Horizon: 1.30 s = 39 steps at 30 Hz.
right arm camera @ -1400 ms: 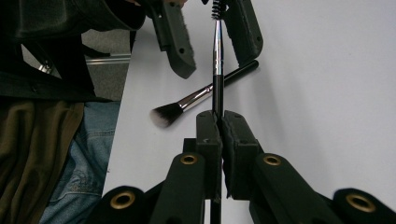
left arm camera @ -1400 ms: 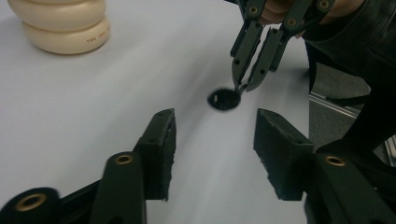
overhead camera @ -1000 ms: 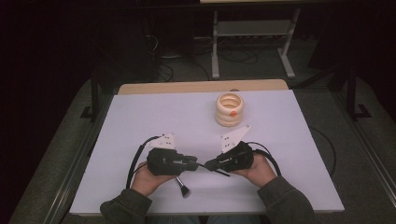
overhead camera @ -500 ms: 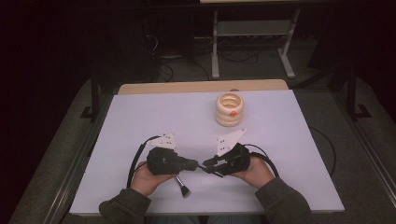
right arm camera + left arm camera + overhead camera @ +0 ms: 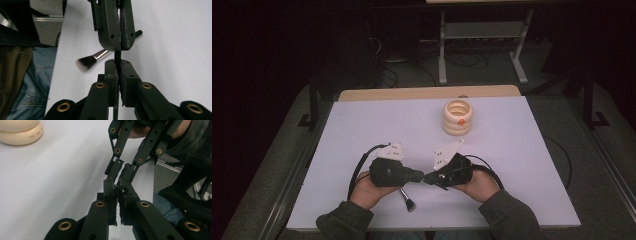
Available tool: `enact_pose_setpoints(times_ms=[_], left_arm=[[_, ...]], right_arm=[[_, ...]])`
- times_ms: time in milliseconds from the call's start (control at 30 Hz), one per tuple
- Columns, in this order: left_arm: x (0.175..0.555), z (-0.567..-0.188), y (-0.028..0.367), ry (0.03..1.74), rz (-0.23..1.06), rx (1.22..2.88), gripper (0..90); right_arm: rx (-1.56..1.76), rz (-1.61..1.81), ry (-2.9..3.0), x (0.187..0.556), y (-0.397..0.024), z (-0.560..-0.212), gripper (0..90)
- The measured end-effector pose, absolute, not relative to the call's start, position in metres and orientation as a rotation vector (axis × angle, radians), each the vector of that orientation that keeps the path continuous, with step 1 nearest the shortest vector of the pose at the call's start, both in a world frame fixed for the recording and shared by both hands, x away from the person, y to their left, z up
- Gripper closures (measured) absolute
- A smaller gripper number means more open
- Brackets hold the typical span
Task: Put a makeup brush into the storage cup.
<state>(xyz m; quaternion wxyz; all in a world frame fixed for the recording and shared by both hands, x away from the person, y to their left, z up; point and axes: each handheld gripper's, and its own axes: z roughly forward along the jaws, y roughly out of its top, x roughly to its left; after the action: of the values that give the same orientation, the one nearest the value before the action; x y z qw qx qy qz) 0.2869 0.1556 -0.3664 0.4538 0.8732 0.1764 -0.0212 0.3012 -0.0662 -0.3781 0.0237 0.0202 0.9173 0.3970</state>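
My left gripper point(image 5: 420, 176) and right gripper point(image 5: 428, 178) lie level over the table's front, pointing at each other with their tips touching. In the left gripper view my own jaws point(image 5: 117, 188) are shut and empty, and the right gripper point(image 5: 120, 175) meets them from above. In the right gripper view my jaws point(image 5: 119, 63) have just closed with nothing between them, and the left gripper point(image 5: 120, 46) hangs shut in front. A black makeup brush point(image 5: 407, 199) point(image 5: 86, 63) lies flat on the table beneath the tips, untouched.
A cream stack of rings point(image 5: 458, 117) point(image 5: 20, 132) with an orange spot stands at the back centre of the white table point(image 5: 362, 130). A metal rack point(image 5: 482, 45) and cables are on the floor beyond. Sleeved forearms enter at the front edge.
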Motion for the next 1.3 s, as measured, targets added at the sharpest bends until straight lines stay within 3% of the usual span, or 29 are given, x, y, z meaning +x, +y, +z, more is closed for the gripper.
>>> enact_pose_setpoints(times_ms=[33, 100, 267, 900, 1300], left_arm=[[0.286, -0.365, 0.157, 0.447, -0.047, 2.142, 83.4], [0.285, -0.365, 0.158, 0.456, -0.044, 2.131, 66.0], [0.285, -0.363, 0.166, 0.488, -0.022, 2.11, 58.3], [0.274, -0.381, 0.204, 0.604, 0.061, 2.078, 48.0], [0.271, -0.388, 0.215, 0.642, 0.12, 2.082, 44.7]], right_arm=[[0.062, 1.229, 2.839, 0.301, -0.066, -0.378, 84.4], [0.083, 1.248, 2.852, 0.305, -0.07, -0.38, 84.7], [0.176, 1.278, 2.86, 0.312, -0.083, -0.382, 84.8], [0.525, 1.458, 2.791, 0.338, -0.12, -0.377, 84.9], [0.61, 1.46, 2.727, 0.361, -0.133, -0.355, 84.9]])
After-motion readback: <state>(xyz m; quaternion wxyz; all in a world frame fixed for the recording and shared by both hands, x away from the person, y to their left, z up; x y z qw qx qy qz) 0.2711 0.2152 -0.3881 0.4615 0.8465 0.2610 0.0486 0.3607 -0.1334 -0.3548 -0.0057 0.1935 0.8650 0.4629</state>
